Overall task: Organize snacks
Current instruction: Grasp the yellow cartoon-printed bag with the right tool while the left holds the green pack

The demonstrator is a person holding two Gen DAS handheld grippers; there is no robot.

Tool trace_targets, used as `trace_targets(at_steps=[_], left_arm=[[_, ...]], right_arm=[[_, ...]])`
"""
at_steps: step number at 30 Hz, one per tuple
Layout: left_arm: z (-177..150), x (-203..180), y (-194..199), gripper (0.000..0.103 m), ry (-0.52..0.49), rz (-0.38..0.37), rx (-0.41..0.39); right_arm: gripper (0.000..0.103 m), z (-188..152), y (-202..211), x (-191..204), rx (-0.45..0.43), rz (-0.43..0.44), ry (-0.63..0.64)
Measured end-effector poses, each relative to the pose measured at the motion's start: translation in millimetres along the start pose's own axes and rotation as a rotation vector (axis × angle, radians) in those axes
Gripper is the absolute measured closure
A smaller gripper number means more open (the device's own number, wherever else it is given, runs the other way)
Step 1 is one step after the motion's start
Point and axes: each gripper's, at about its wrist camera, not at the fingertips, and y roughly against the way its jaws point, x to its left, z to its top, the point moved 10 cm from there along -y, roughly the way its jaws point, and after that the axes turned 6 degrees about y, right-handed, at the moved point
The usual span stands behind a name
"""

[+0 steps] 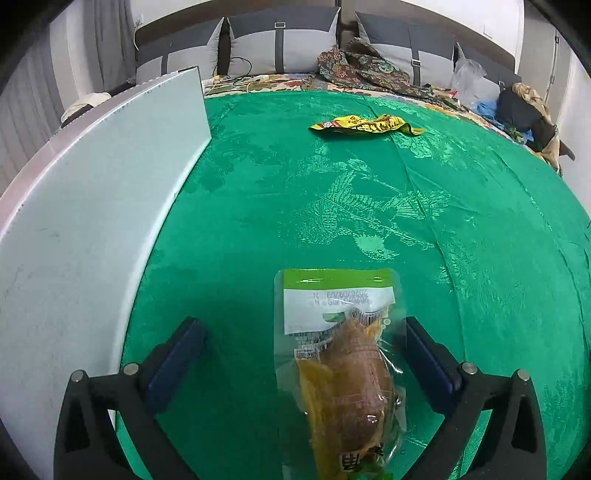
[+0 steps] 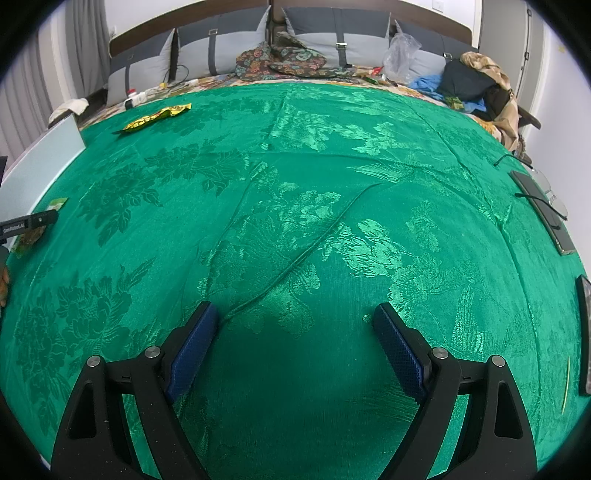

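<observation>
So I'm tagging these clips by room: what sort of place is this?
Most likely a bedroom: a padded headboard runs along the far wall, with a pile of clothes beside it. The green cloth seems to cover the bed.

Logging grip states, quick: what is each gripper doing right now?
Left gripper: open, the clear snack packet lies between its fingers, pads not pressing it.
Right gripper: open, holding nothing, above the green cloth.
</observation>
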Motion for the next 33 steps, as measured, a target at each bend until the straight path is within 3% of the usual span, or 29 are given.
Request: trace_targets(at_steps=[13, 16, 19, 22, 27, 29, 32, 33], left_arm=[[0, 1, 1, 0.000, 0.000, -0.001, 0.000], [-1, 1, 1, 0.000, 0.000, -0.001, 0.000], [-1, 1, 1, 0.000, 0.000, -0.001, 0.000], [-1, 1, 1, 0.000, 0.000, -0.001, 0.000], [-1, 1, 1, 0.000, 0.000, -0.001, 0.000], [-1, 1, 1, 0.000, 0.000, -0.001, 0.000], [0, 0, 1, 0.000, 0.000, -0.001, 0.000], [0, 0, 1, 0.000, 0.000, -0.001, 0.000]], right_arm=[[0.011, 0, -2, -1, 0.009, 0.003, -0.002], [0.011, 13, -11, 3, 0.061, 0.030, -0.003], [0.012, 63, -32, 31, 0.073, 0.124, 0.011], [0.012, 136, -62, 74, 0.058, 0.249, -0.002], [0.013, 247, -139, 160, 0.183, 0.473, -0.160], [0.013, 276, -173, 184, 0.243, 0.483, -0.252], [0.012, 305, -210, 202, 0.265, 0.415, -0.361], [0.010, 311, -217, 208, 0.255, 0.376, -0.343]])
